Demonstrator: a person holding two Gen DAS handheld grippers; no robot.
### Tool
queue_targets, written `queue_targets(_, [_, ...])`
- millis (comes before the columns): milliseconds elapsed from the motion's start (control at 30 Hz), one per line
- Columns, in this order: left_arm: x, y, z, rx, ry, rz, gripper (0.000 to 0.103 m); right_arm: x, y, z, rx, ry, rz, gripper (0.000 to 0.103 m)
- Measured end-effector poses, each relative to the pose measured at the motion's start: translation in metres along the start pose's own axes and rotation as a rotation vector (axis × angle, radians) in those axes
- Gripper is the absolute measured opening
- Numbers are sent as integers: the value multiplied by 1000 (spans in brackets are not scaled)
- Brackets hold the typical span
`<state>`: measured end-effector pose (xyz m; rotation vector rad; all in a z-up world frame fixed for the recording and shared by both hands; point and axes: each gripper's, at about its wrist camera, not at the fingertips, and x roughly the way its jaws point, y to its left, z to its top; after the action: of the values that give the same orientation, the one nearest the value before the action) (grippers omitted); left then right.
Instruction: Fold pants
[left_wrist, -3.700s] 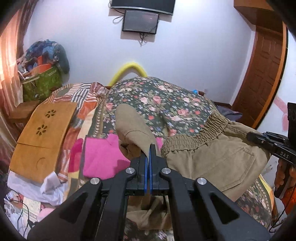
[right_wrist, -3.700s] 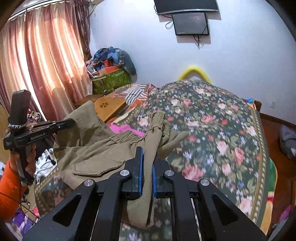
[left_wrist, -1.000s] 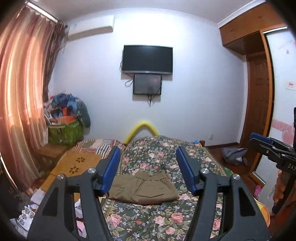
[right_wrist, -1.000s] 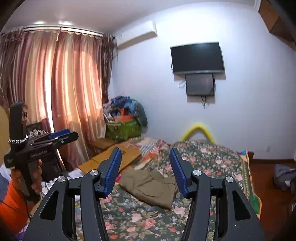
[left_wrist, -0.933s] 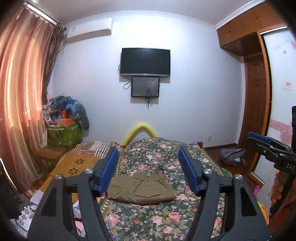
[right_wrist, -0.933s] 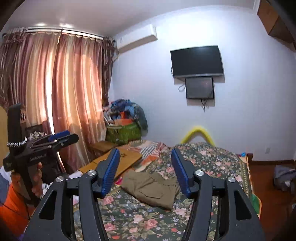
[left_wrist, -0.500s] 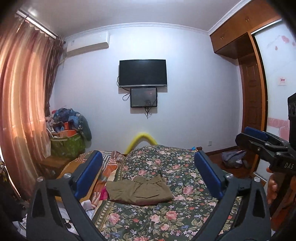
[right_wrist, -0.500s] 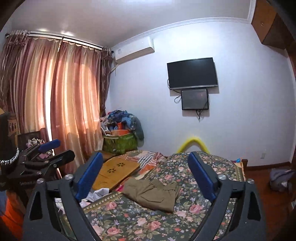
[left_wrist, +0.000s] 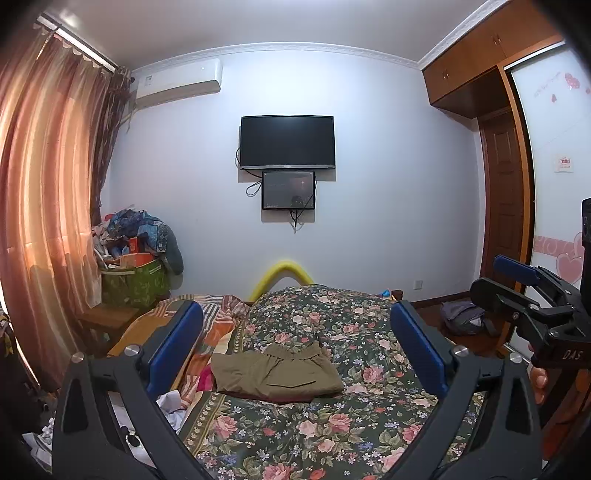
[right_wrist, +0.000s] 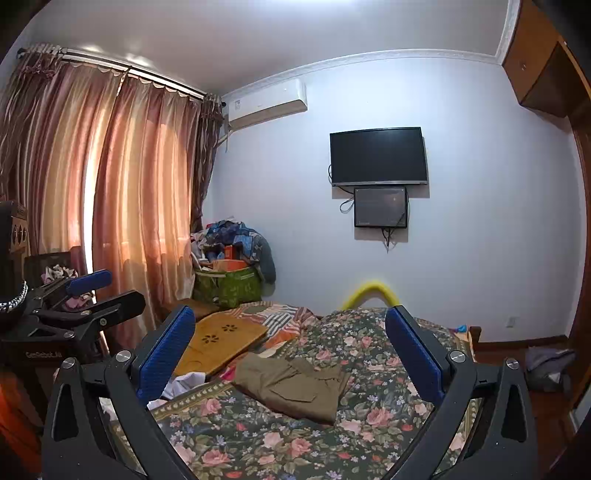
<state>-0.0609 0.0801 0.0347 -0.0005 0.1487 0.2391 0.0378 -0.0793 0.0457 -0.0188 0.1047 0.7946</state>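
Note:
The olive pants (left_wrist: 277, 373) lie folded into a flat rectangle on the floral bed cover (left_wrist: 332, 424), near its left edge, a good way ahead of both grippers. My left gripper (left_wrist: 295, 306) stands wide open with nothing between its blue pads. In the right wrist view the pants (right_wrist: 291, 384) rest the same way, and my right gripper (right_wrist: 290, 310) is empty, its jaws opening. Each gripper also shows in the other's view: the right gripper (left_wrist: 495, 280) at the right edge, the left gripper (right_wrist: 118, 288) at the left edge, both held in a hand.
A wooden lap table (right_wrist: 221, 343) and loose cloths lie left of the bed. A green bag (right_wrist: 229, 284) piled with clothes stands by the curtain (right_wrist: 110, 221). A TV (left_wrist: 287, 142) hangs on the far wall. A grey bag (left_wrist: 461, 317) lies on the floor beside the wardrobe.
Both grippers let go of the pants, which now lie folded on the bed. Both drew back from the bed and their jaws spread from shut to wide.

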Motion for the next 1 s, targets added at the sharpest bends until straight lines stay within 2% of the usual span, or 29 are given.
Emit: queue_targets(1000, [9, 0, -6, -13, 18, -14, 103, 1, -1, 1, 15, 32, -4, 103])
